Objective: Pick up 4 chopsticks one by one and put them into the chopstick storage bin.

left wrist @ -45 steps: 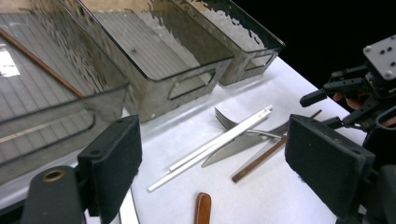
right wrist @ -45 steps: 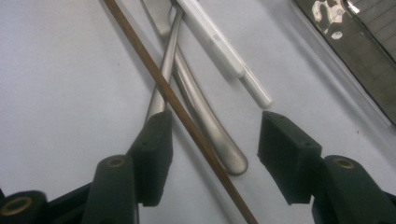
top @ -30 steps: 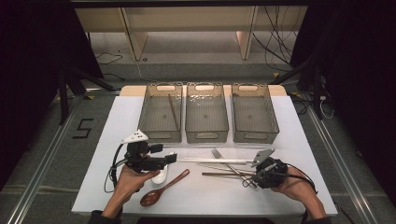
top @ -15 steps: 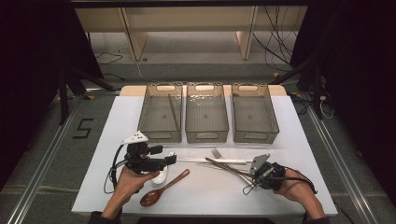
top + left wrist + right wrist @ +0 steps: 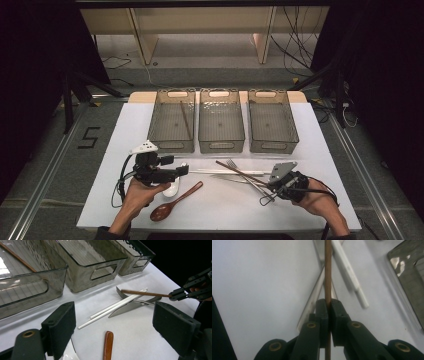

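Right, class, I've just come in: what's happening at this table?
A person is working with a tool in each hand. The right tool has just closed on a brown chopstick lying across the fork and knife. The left tool is open above the white table. Another brown chopstick lies in the left bin.

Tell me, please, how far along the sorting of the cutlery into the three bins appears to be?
Early on. Done: one brown chopstick lies in the left bin. In hand: the right gripper, whose jaws have just closed, is clamped on a second brown chopstick. Left on the table: white chopsticks, fork, knife, wooden spoon. The left gripper is open and holds nothing.
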A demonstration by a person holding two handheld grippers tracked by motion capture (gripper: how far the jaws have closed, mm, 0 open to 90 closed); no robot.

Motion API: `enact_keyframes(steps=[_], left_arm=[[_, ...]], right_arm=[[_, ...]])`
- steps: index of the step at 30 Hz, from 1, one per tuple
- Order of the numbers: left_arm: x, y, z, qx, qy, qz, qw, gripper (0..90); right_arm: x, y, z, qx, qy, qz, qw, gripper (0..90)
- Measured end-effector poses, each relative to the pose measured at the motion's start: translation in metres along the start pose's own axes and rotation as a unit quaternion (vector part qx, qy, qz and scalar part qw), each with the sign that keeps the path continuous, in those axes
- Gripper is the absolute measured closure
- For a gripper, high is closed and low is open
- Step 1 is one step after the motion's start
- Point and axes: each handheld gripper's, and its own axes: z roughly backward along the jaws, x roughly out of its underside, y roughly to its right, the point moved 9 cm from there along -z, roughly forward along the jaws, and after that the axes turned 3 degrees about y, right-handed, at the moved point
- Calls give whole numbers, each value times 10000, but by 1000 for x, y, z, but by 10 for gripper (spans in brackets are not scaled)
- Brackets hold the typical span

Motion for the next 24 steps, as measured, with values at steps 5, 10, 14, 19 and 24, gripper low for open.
enact_keyframes(steps=[5,10,14,19,24], left_arm=[[1,0,-2,-43,-17,111,9999,185],[4,1,-6,-69,-78,253,9996,185],[6,3,-10,-64,-74,397,9992,185],[7,9,-15,-12,-38,629,9980,186],[7,17,-20,30,-33,667,9978,187]], right_arm=[[-22,2,1,291,581,-523,9965,861],[-38,1,2,600,920,-783,9909,861],[-47,-3,2,649,1053,-898,9883,861],[-58,-13,-3,661,1185,-886,9868,861],[-69,-22,-6,639,1313,-926,9849,860]])
